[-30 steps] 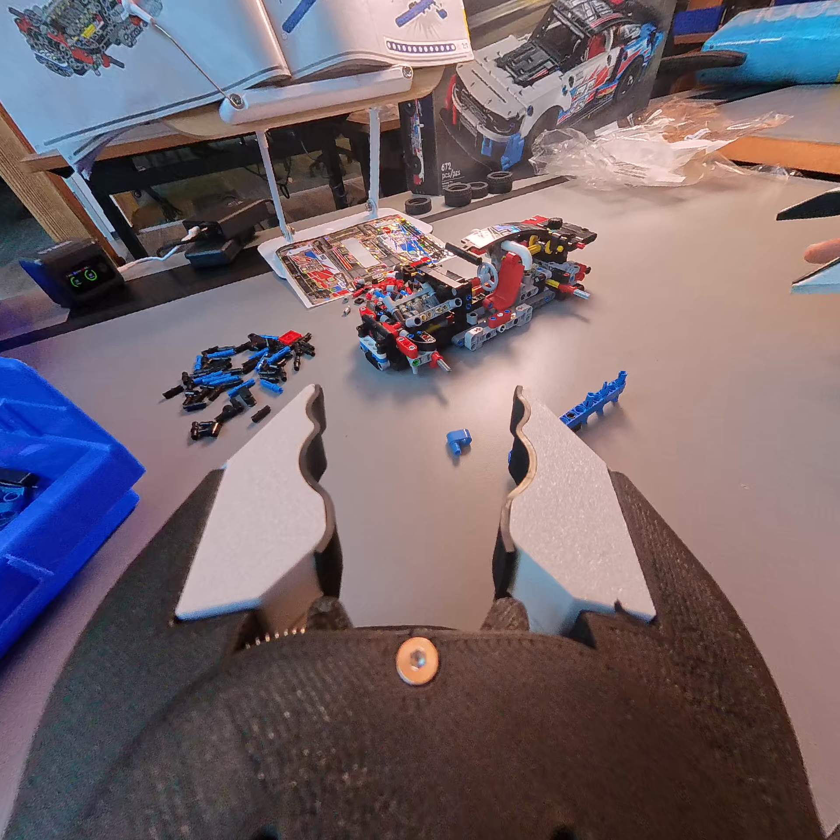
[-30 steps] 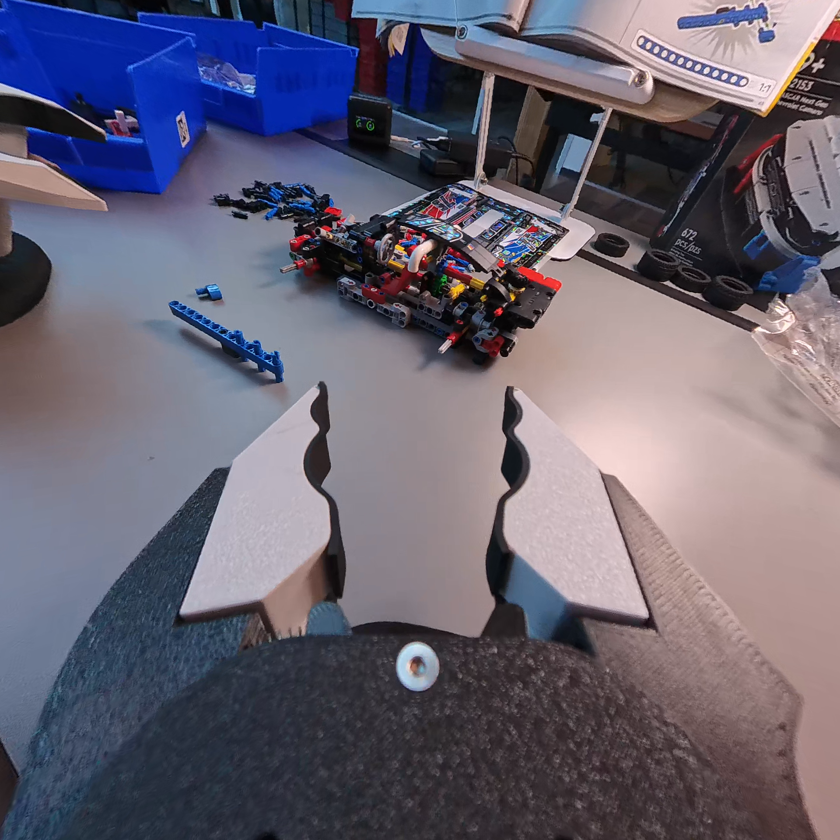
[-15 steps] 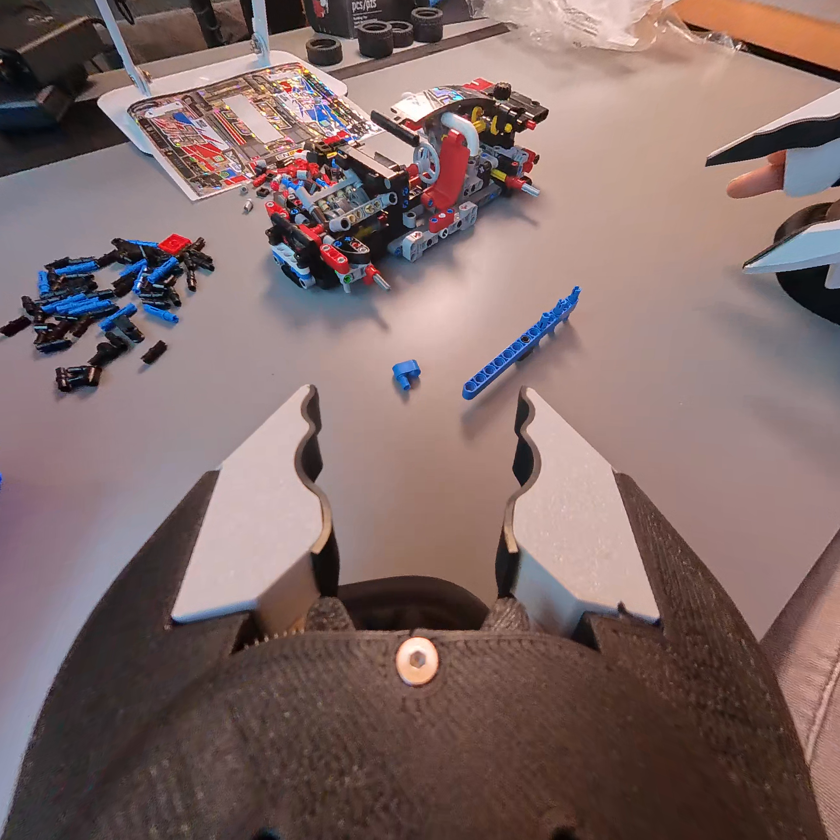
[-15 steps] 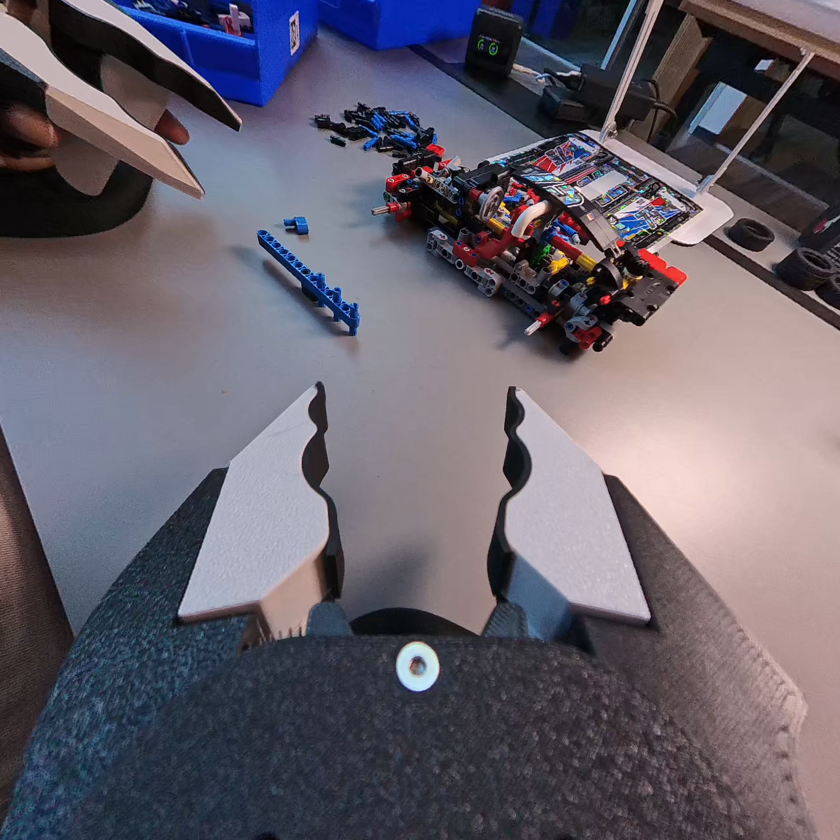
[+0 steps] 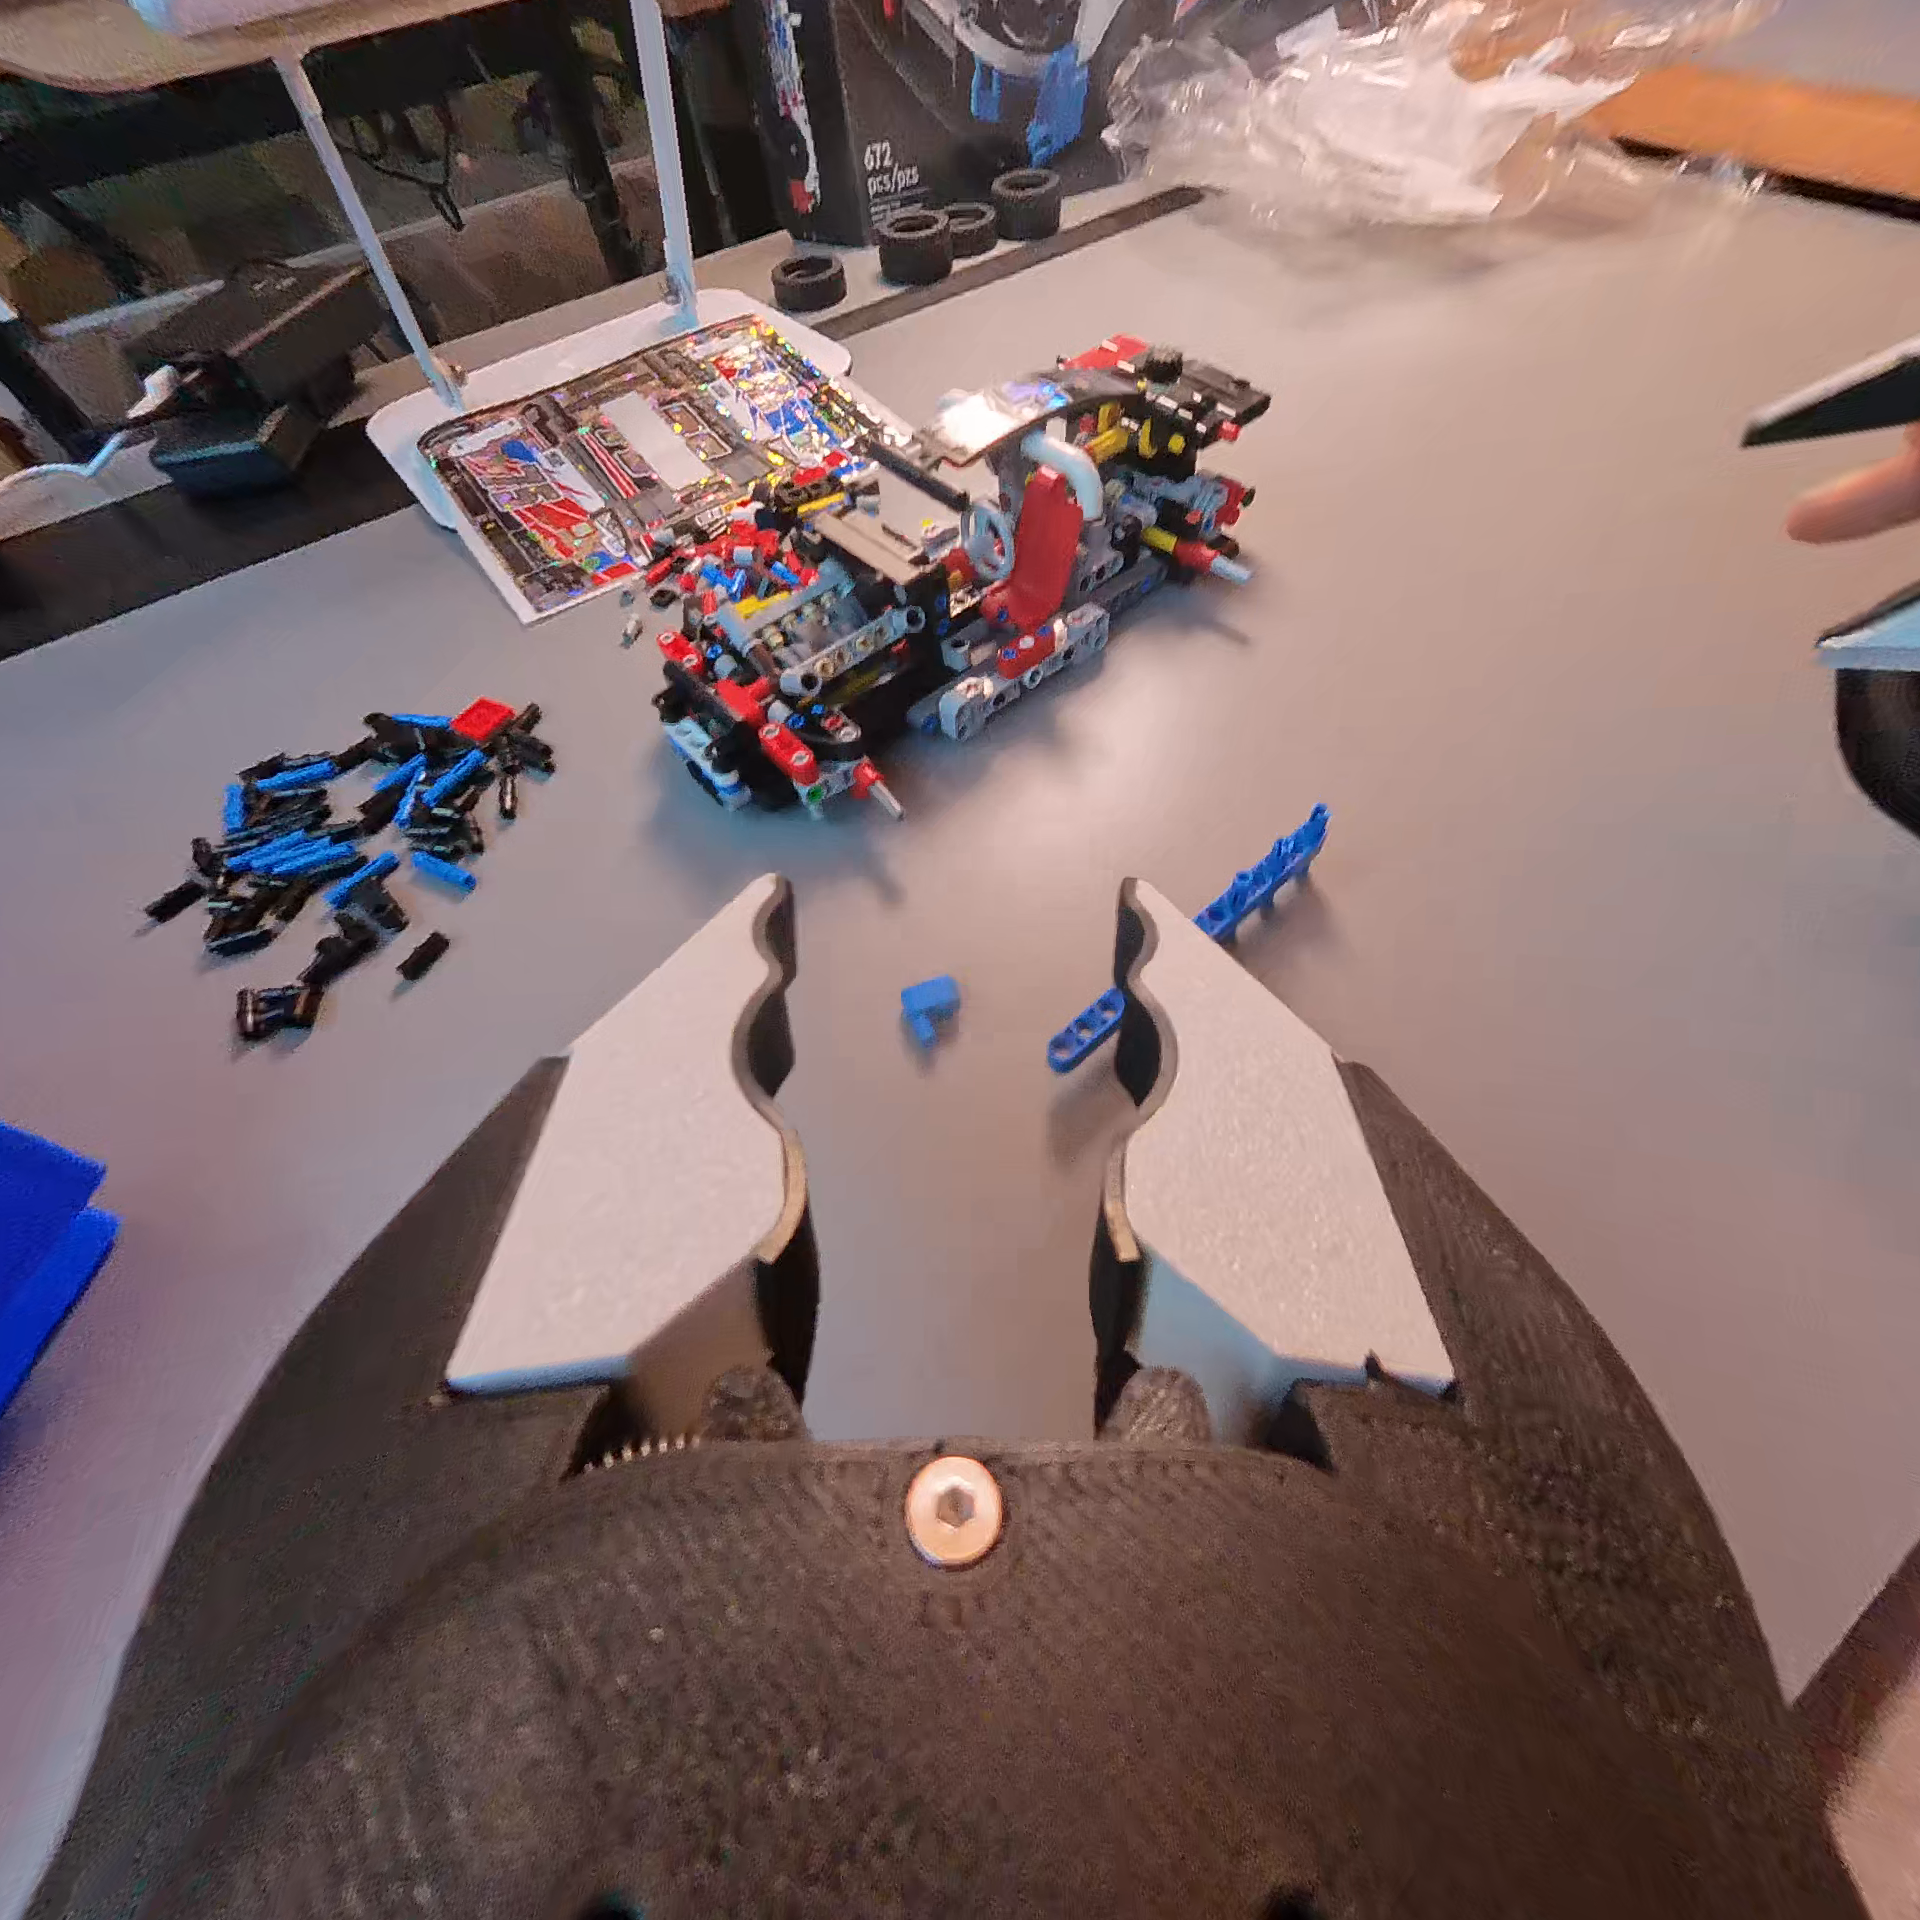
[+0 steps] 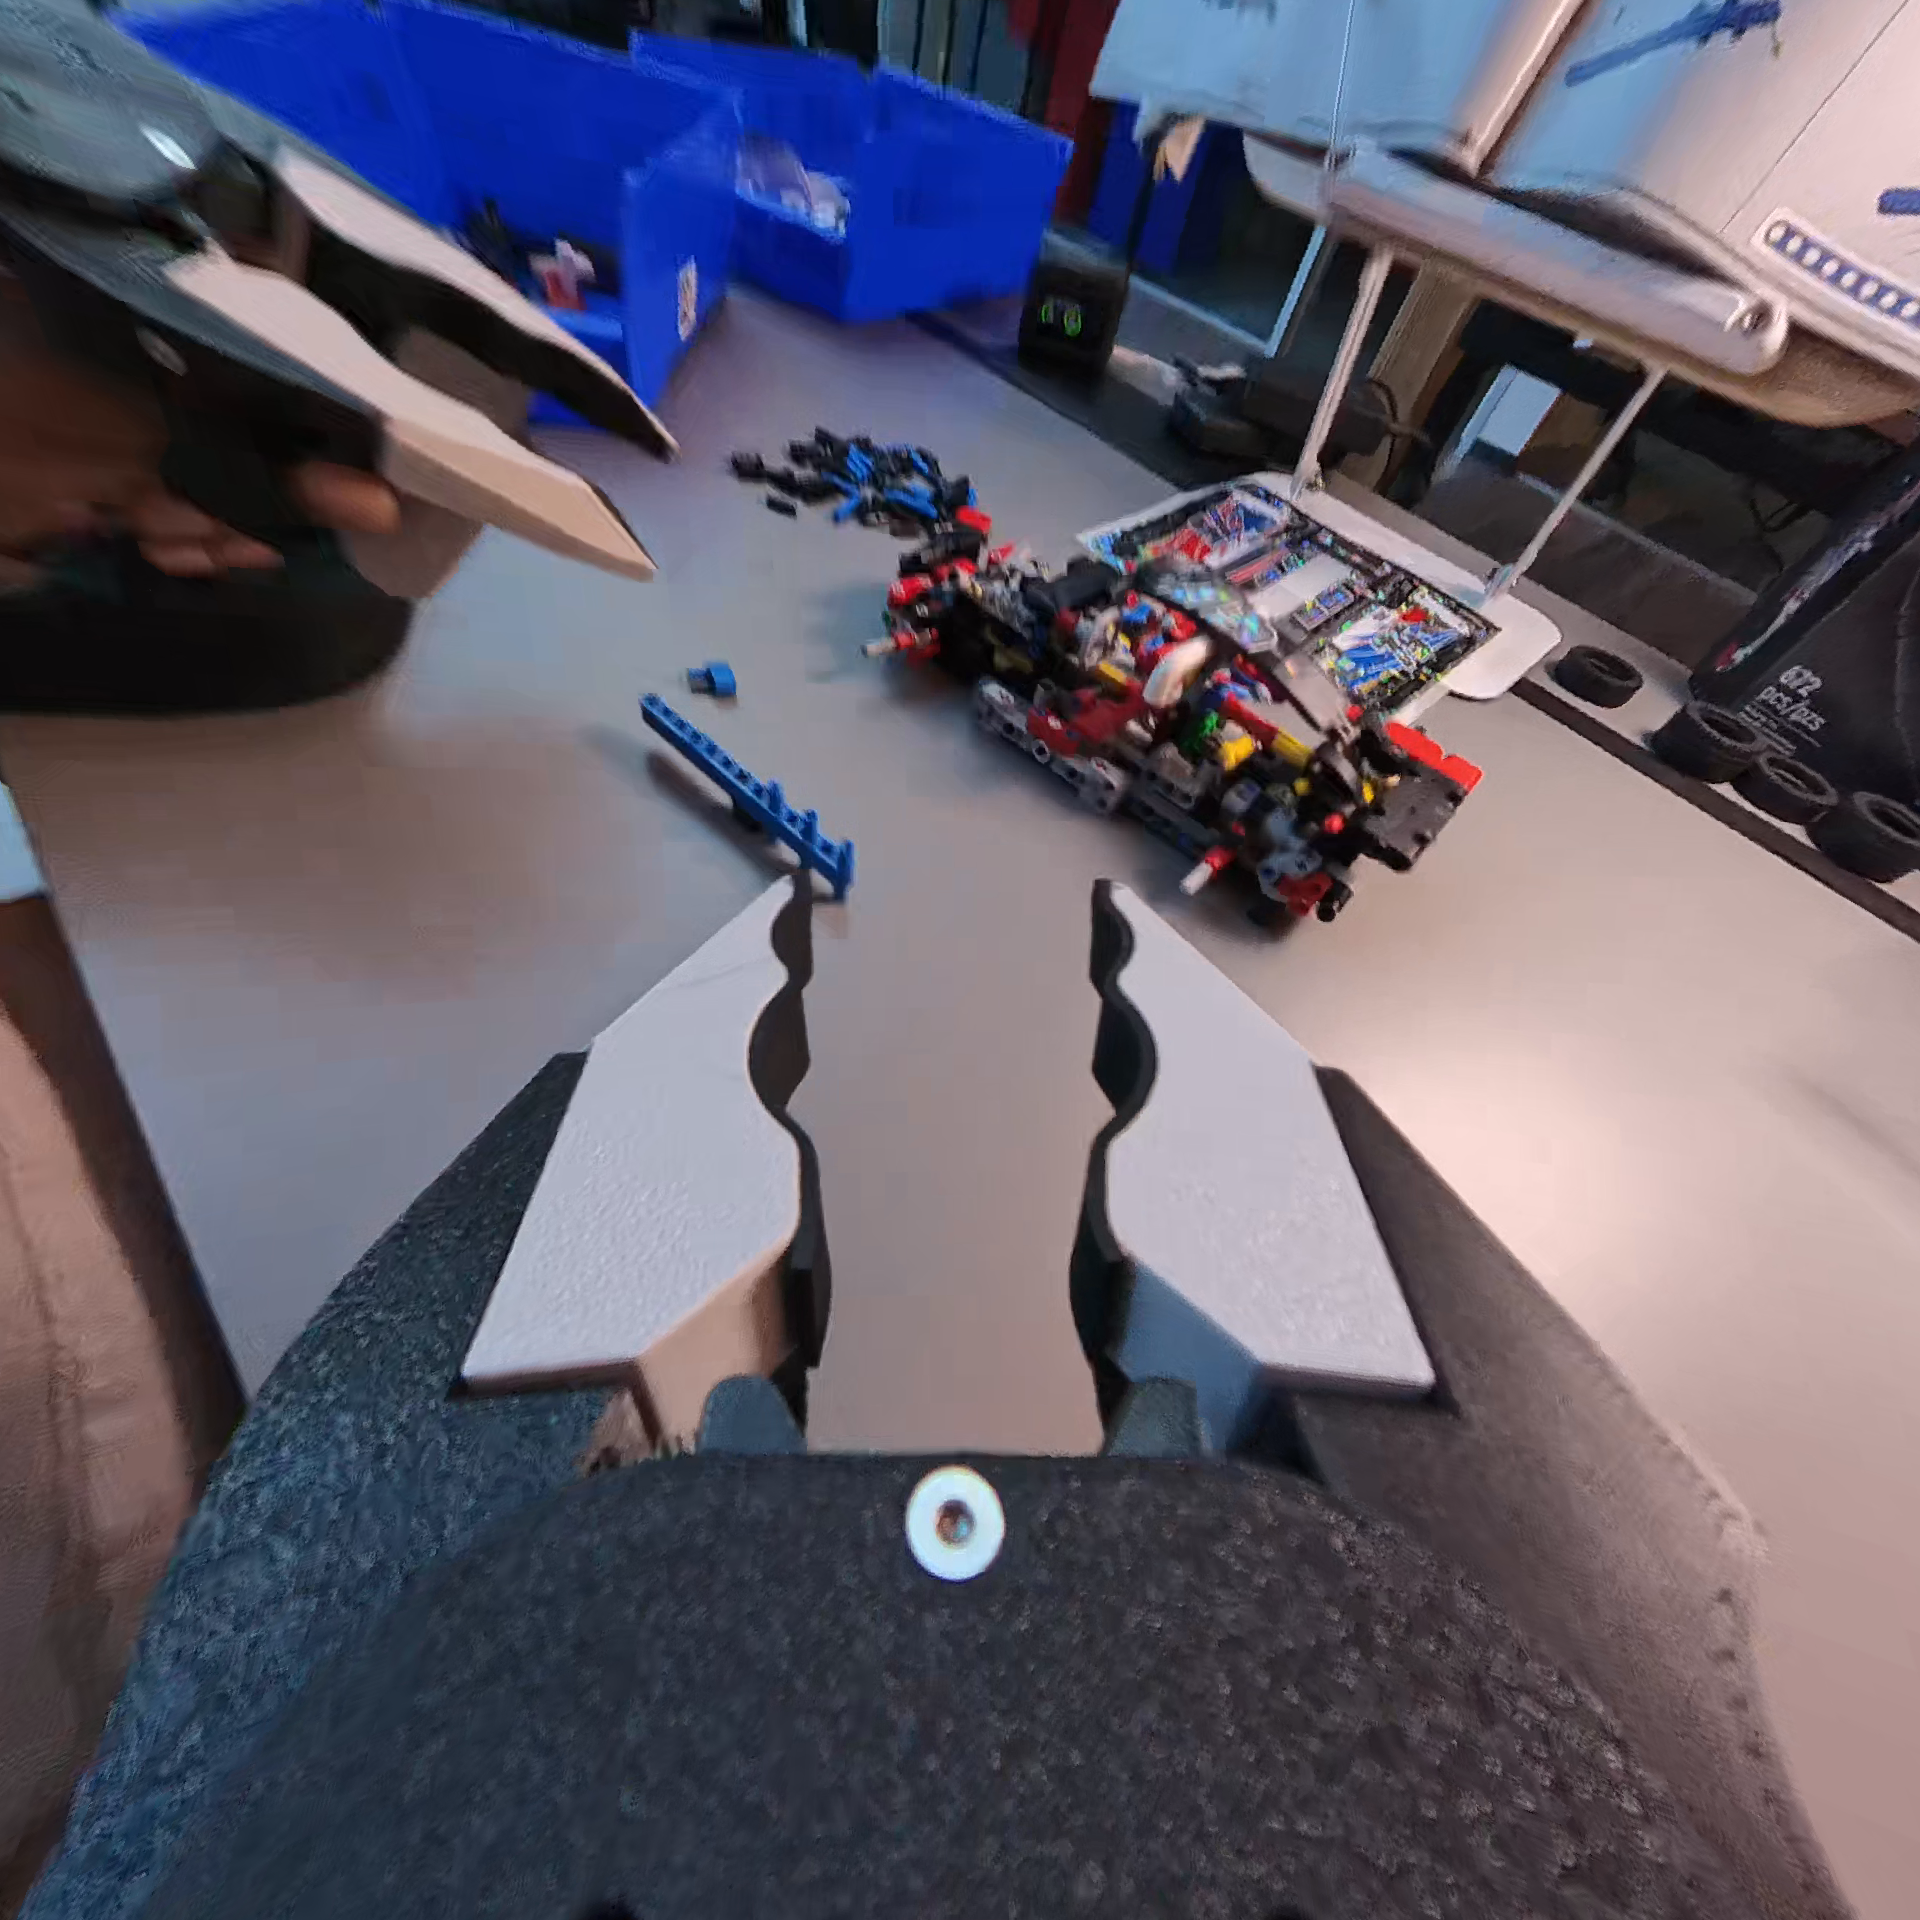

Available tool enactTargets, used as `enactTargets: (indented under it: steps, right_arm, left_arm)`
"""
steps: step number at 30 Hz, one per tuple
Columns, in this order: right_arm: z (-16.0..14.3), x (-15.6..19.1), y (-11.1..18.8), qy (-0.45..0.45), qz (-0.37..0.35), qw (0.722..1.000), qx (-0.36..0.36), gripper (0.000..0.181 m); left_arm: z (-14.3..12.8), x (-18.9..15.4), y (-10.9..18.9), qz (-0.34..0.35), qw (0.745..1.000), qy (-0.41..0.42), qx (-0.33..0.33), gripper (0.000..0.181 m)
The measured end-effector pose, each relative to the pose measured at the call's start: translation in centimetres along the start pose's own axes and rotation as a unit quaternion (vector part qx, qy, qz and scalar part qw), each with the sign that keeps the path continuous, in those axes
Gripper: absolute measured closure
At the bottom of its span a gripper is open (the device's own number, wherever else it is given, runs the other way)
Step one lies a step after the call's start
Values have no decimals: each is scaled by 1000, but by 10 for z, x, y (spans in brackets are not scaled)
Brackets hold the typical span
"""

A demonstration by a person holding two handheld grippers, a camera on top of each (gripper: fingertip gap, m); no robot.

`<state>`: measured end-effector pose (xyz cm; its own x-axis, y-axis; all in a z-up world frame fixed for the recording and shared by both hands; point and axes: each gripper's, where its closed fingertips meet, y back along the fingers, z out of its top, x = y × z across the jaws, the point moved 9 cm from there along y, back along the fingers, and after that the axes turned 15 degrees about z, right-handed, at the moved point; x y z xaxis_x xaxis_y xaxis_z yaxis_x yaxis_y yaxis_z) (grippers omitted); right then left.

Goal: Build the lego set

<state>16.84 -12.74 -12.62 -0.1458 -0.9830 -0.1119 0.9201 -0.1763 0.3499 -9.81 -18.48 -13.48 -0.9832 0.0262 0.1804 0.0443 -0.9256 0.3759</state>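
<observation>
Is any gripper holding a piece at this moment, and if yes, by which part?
Nothing is held. The left gripper and the right gripper are both open and empty; the blue beam lies on the table.

My left gripper's finger [image 5: 1226,1122] covers the middle of the long blue beam [image 5: 1262,873], so I only get its 2 ends. Blue bin [image 5: 42,1247] is chopped by the frame edge. Plastic bags [image 5: 1382,114] up top are just smeared blur.

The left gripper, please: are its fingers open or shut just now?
Open. The left gripper has bare grey table showing between its fingers, and the small blue L-shaped brick lies ahead, untouched.
</observation>
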Motion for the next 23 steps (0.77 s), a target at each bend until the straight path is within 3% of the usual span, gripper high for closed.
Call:
enactTargets:
  steps: [3,5,9,11,16,23]
  right_arm:
    - [37,23,0,5,30,996,-83,154]
    - [63,43,-4,28,46,991,-123,175]
    - [105,88,-23,57,107,979,-165,181]
    - [114,102,-37,51,142,978,-148,181]
    - [111,105,-65,35,146,984,-93,181]
    - [103,102,-71,39,141,987,-72,181]
  left_arm:
    - [15,-10,-14,33,999,-19,-3,146]
    - [23,-19,-25,46,998,-34,-3,181]
    - [34,-36,-44,96,993,-64,-7,181]
    - [35,-41,-52,120,988,-94,-3,181]
    - [33,-40,-63,192,967,-165,4,181]
    - [32,-35,-63,225,954,-198,8,181]
